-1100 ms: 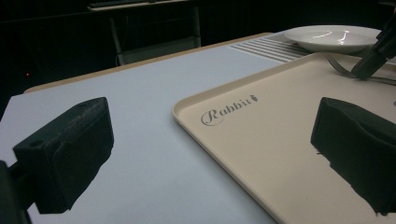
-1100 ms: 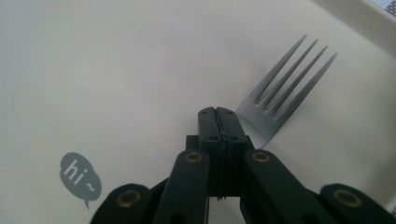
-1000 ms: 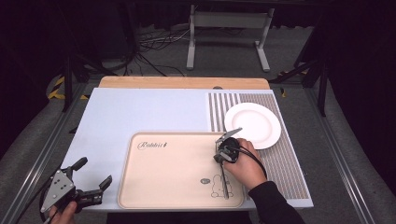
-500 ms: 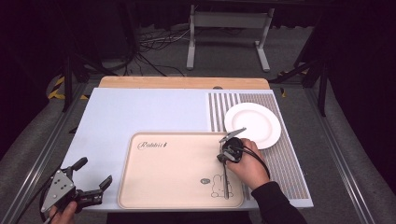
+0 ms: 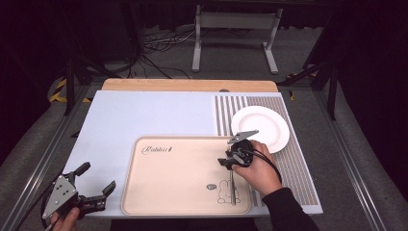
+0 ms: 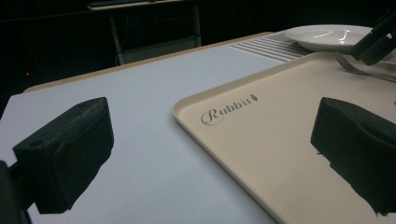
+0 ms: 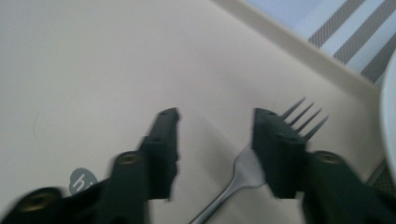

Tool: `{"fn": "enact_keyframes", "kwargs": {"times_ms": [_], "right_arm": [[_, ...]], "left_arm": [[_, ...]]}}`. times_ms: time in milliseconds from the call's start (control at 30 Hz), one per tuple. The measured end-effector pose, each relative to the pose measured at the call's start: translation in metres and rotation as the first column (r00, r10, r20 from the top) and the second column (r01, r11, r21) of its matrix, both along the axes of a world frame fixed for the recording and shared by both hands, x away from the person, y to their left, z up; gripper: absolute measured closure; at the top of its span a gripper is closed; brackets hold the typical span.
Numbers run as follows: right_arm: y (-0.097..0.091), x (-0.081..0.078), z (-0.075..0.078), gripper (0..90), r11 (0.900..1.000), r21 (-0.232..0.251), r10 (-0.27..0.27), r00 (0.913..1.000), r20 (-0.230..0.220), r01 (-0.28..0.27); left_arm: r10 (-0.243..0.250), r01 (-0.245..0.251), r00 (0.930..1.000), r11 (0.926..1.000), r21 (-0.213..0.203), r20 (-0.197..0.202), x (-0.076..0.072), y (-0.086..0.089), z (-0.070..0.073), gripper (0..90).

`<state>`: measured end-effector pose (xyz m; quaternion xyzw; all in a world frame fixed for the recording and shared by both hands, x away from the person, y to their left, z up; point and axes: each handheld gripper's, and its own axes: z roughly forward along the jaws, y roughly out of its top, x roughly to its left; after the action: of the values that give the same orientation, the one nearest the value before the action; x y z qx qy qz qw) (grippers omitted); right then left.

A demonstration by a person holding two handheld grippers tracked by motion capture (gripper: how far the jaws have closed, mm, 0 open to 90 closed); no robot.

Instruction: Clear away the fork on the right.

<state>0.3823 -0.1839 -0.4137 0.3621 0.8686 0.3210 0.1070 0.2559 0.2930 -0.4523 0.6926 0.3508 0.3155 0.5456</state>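
A metal fork (image 5: 232, 188) lies flat on the beige tray (image 5: 168, 192), near its right edge, tines toward the white plate (image 5: 262, 126). My right gripper (image 5: 227, 162) hovers low over the fork's head. Its jaws have just been opening and stand open (image 7: 215, 116). The fork (image 7: 243, 170) runs under the right-hand jaw, its tines showing past it, and nothing presses on it. My left gripper (image 5: 98, 177) rests open off the tray's left side, at the table's front corner, with nothing between its jaws (image 6: 212, 140).
The plate (image 6: 327, 35) sits on a striped mat (image 5: 298, 163) just right of the tray. A pale blue surface (image 5: 144, 115) stretches behind and left of the tray (image 6: 261, 140). A metal stand (image 5: 235, 29) is on the floor beyond the table.
The right hand has shifted slightly over the fork's head. The fork lies in the same spot on the tray. The left gripper has not moved.
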Motion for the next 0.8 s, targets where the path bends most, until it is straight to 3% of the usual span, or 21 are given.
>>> {"fn": "enact_keyframes", "kwargs": {"times_ms": [67, 167, 333, 600, 800], "right_arm": [[0.0, -0.002, 0.005, 28.8, 0.999, 0.044, 0.005, 0.9995, 0.032, -0.006], [0.001, -0.006, 0.012, 24.5, 0.9956, 0.075, 0.05, 0.9959, 0.075, -0.056], [-0.004, -0.01, 0.026, 20.0, 0.9863, 0.078, 0.128, 0.9717, 0.199, -0.145], [-0.02, -0.02, 0.037, 17.9, 0.9733, 0.15, 0.131, 0.9569, 0.259, -0.174], [-0.037, -0.026, 0.04, 17.8, 0.96, 0.191, 0.136, 0.9378, 0.319, -0.205]], "left_arm": [[0.001, -0.001, 1.0, 1.0, -0.002, 0.001, 0.0, 0.0, 0.0, 0.1], [0.001, -0.001, 1.0, 1.0, 0.0, 0.0, 0.0, 0.0, 0.0, 0.1], [0.001, -0.001, 1.0, 1.0, 0.003, -0.003, 0.0, 0.0, 0.0, 0.1], [0.004, -0.004, 1.0, 1.0, -0.001, 0.0, 0.0, -0.001, 0.0, 0.0], [0.004, -0.004, 1.0, 1.0, 0.001, -0.001, 0.001, -0.001, -0.001, 0.1]]}}
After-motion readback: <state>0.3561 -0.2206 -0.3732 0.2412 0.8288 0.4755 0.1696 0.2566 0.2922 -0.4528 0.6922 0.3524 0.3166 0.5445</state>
